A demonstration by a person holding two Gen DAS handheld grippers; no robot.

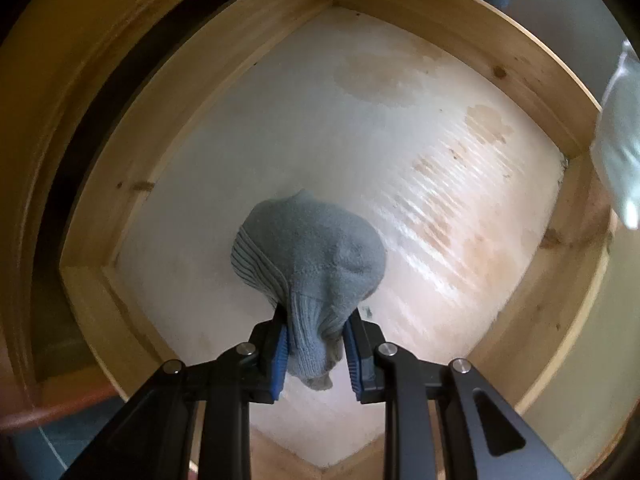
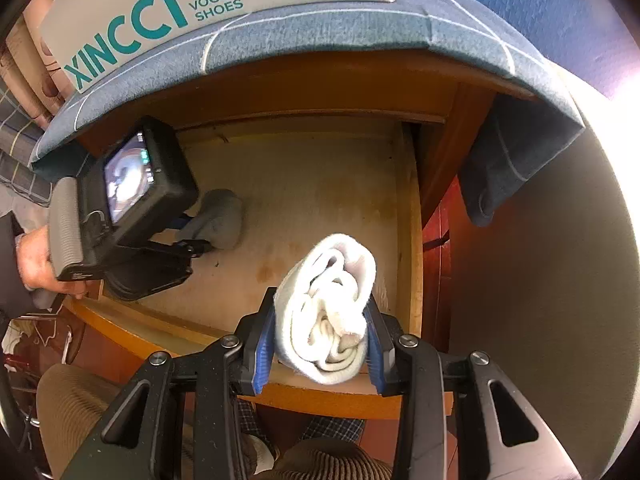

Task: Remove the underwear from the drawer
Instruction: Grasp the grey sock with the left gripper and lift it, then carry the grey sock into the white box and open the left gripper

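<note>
A wooden drawer (image 1: pixel 500 52) stands pulled out, its pale stained bottom nearly bare. My left gripper (image 1: pixel 316 320) points down into it, its blue pads shut on the ribbed end of a grey-blue knitted bundle (image 1: pixel 316 248) that hangs from them. In the right wrist view the same bundle (image 2: pixel 222 216) sits at the drawer's left with the left gripper (image 2: pixel 192 236) on it. My right gripper (image 2: pixel 322 308) is shut on a rolled white garment (image 2: pixel 336 276), held above the drawer's front right corner (image 2: pixel 408 208). That white roll (image 1: pixel 620 140) shows blurred at the left view's right edge.
A blue cloth (image 2: pixel 360 24) covers the cabinet top, with a white shoe box (image 2: pixel 160 8) on it. A hand (image 2: pixel 32 256) grips the left tool. Tan-trousered legs (image 2: pixel 68 400) are in front of the drawer. A pale wall (image 2: pixel 540 280) is to the right.
</note>
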